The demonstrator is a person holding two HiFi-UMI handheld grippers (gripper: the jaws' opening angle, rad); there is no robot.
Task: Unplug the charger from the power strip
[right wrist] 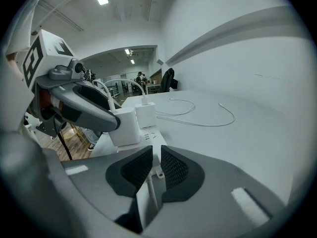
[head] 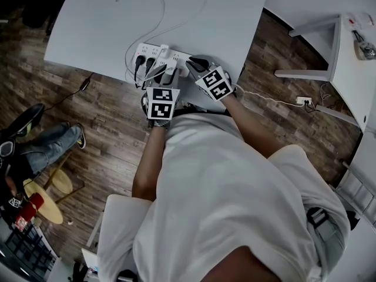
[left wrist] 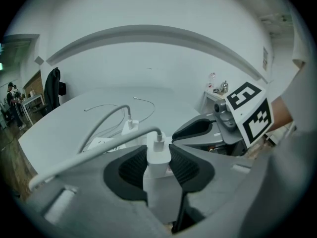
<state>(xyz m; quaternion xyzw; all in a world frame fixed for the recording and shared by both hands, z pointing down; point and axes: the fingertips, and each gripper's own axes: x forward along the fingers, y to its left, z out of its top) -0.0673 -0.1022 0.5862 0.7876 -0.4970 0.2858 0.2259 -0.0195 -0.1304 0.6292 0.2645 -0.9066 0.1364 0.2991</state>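
Left gripper (left wrist: 158,168) jaws clench the white charger (left wrist: 157,155), which stands plugged in the power strip (head: 154,54); right gripper (right wrist: 155,157) jaws are nearly together over the strip's end. The strip lies just beside the table's (head: 223,16) near edge, with bare top beyond; its print is too small to read

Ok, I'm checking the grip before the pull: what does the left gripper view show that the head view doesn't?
Only the left gripper view: the left gripper's jaws pressed on both sides of the white charger, a cable plugged into its top. Only the head view: black plugs in the power strip, its cord crossing the wooden floor. Both: the table, a second charger, the right gripper.
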